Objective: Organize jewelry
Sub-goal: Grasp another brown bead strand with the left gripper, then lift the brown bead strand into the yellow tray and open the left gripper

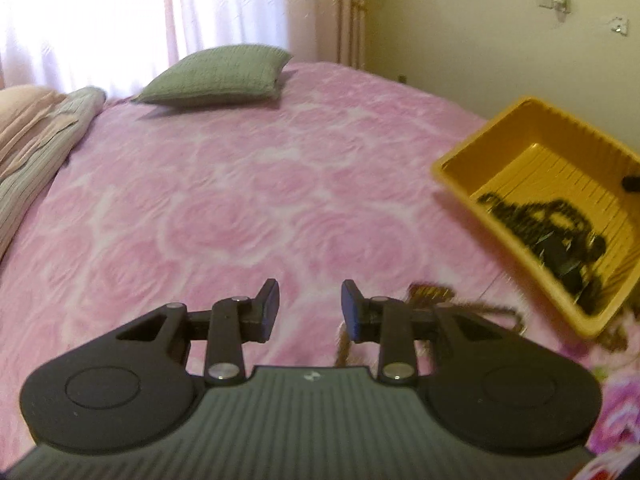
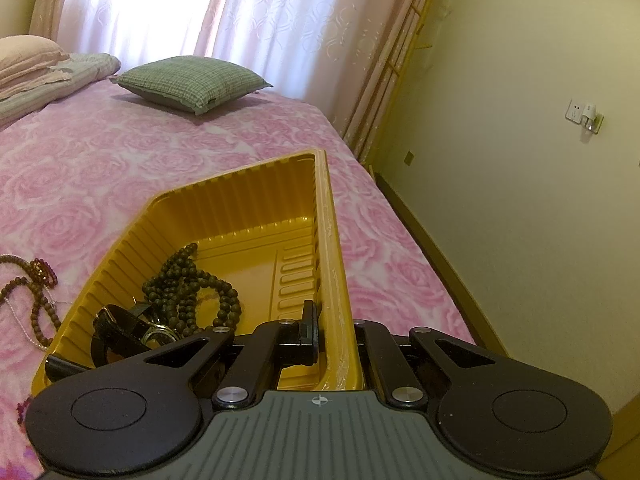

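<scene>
Right gripper (image 2: 336, 332) is clamped on the near right wall of the yellow tray (image 2: 240, 184), one finger inside and one outside the rim, probably to pin the light plastic on the soft bedspread (image 2: 100, 152) so it doesn't slide while pieces go in. Left gripper (image 1: 310, 308) is empty, jaws partly open with only pink fabric showing between them; it hovers over the bed left of the tray. Just right of its right finger lies a brown bead strand (image 1: 432, 296) (blurred, can't tell exactly what type), still loose on the bed. That gap looks suited to pinching a thin strand, so I judge it's lining up for the next pick. Inside the tray: a dark bead necklace (image 2: 192, 284) piled mid-floor, and a black strap piece (image 2: 116, 324) at the near left corner, so sorting is partly done. More loose beads (image 2: 36, 280) sit on the bed left of the tray. Far end: green cushion (image 2: 188, 82) and a folded blanket (image 2: 60, 76), well clear of the work.
</scene>
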Demonstrator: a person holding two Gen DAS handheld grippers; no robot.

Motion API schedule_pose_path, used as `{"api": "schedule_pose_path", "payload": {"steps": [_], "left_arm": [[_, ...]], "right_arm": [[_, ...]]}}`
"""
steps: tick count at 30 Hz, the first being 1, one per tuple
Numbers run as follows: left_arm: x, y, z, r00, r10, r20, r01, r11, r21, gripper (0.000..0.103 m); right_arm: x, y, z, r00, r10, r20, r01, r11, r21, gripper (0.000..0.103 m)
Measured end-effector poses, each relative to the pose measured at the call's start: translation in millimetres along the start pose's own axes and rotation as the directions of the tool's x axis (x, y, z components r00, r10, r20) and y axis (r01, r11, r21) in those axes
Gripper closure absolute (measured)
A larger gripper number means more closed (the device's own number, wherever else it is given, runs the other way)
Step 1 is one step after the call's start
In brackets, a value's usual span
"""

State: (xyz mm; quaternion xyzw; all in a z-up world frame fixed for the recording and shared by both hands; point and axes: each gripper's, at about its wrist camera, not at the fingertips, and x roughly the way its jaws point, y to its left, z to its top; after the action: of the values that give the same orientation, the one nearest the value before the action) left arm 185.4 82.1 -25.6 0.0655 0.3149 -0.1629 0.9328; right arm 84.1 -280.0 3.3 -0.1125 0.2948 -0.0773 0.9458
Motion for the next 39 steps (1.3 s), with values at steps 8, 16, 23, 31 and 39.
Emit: {"api": "schedule_pose_path", "payload": {"steps": [8, 16, 23, 31, 39], "left_arm": [[12, -11, -30, 0.997, -0.023, -0.072, 0.023, 1.000, 0.005, 0.073], [28, -20, -42, 0.994, -0.014, -0.110, 0.018, 0.999, 0.034, 0.074], [22, -18, -35, 0.993, -0.005, -0.115, 0.011, 0.999, 0.053, 0.097], [-20, -13, 14, 0.999, 0.007, 0.033, -0.009, 0.997, 0.082, 0.097], [-56, -31, 78, 0.986, -0.030, 0.164, 0.003, 0.987, 0.160, 0.097]], "right_arm": [[2, -1, -2, 1.000, -0.002, -0.003, 0.002, 1.000, -0.001, 0.099], [2, -1, -3, 1.000, -0.002, -0.004, 0.002, 1.000, -0.001, 0.099], [2, -1, -3, 1.000, -0.002, -0.003, 0.002, 1.000, -0.003, 0.099], [0, 0, -2, 1.000, -0.002, 0.000, 0.002, 1.000, -0.004, 0.099], [-3, 2, -1, 1.000, 0.000, 0.004, 0.000, 1.000, -0.006, 0.099]]}}
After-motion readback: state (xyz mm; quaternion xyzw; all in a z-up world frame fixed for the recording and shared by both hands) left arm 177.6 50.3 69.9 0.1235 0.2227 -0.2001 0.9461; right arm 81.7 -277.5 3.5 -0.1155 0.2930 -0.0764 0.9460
